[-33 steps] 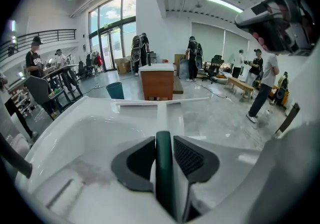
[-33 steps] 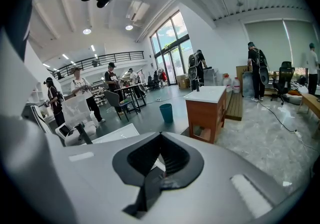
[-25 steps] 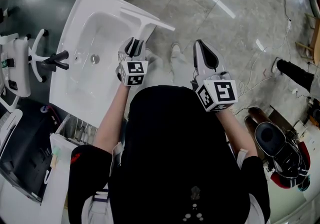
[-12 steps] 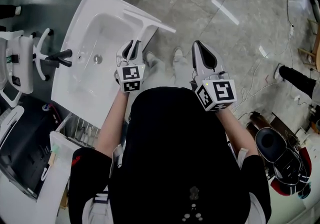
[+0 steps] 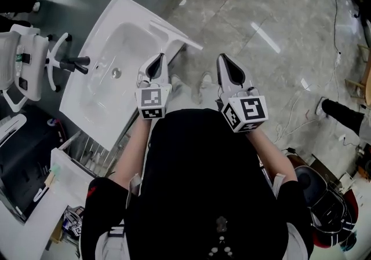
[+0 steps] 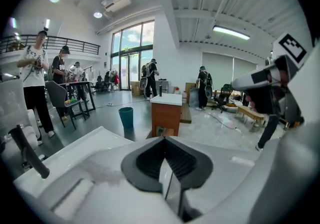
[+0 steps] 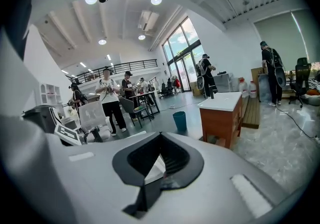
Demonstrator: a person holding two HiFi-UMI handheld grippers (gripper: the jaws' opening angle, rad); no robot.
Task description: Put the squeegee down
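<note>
The white squeegee [image 5: 175,34] lies across the right rim of the white sink [image 5: 95,115], its handle pointing toward me. My left gripper [image 5: 156,63] hangs above the handle's near end, apart from it, shut with nothing in it. In the left gripper view the left gripper [image 6: 167,162] has its black pads pressed together, and the squeegee is hidden from that view. My right gripper [image 5: 228,66] hovers over the stone floor to the right of the sink, also shut and empty. The right gripper view shows the right gripper [image 7: 158,160] with its pads meeting.
A black faucet [image 5: 76,65] and a drain [image 5: 116,72] belong to the sink. A white office chair [image 5: 23,68] stands to the left. A wooden cabinet [image 6: 166,113] and a teal bin [image 6: 126,116] stand ahead. Several people [image 7: 111,99] stand far off.
My left gripper has come off the squeegee handle, lifted away and shut its jaws. The squeegee stays on the sink's rim. The right gripper has barely moved.
</note>
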